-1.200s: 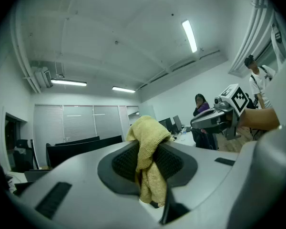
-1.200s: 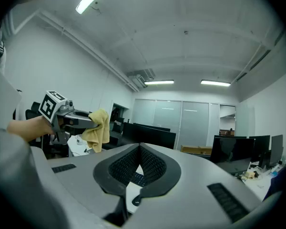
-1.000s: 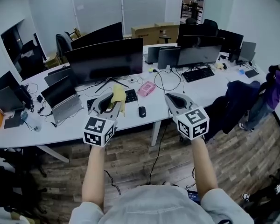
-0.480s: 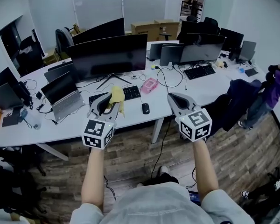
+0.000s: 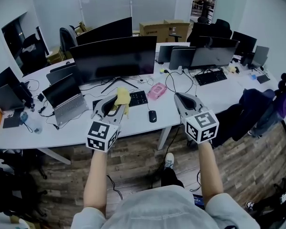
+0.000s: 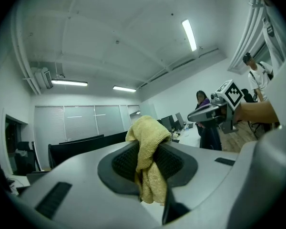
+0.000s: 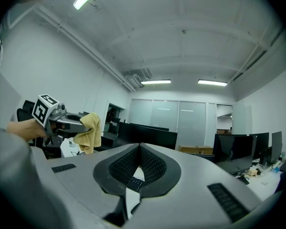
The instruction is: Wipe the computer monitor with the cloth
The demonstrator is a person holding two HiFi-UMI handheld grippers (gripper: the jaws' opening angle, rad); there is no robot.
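A wide black computer monitor [image 5: 114, 58] stands on the long white desk [image 5: 133, 125], beyond both grippers. My left gripper [image 5: 116, 99] is shut on a yellow cloth [image 5: 122, 98], held in the air above the desk's near edge, short of the monitor. In the left gripper view the cloth [image 6: 148, 151] bulges above the jaws and hangs down between them. My right gripper [image 5: 179, 98] is shut with nothing in it, level with the left one and to its right. In the right gripper view the monitor [image 7: 150, 136] lies straight ahead and the cloth [image 7: 89, 132] shows at the left.
An open laptop [image 5: 64, 99], a keyboard [image 5: 136, 98], a mouse [image 5: 152, 116] and a pink object [image 5: 157, 90] lie in front of the monitor. More monitors [image 5: 214, 51] stand to the right. A dark jacket [image 5: 250, 109] hangs over a chair at the right. Cardboard boxes [image 5: 164, 30] sit behind.
The desk and monitor have come a little nearer in the head view, and a foot now shows below. Both grippers keep their pose, the left one still gripping the cloth.
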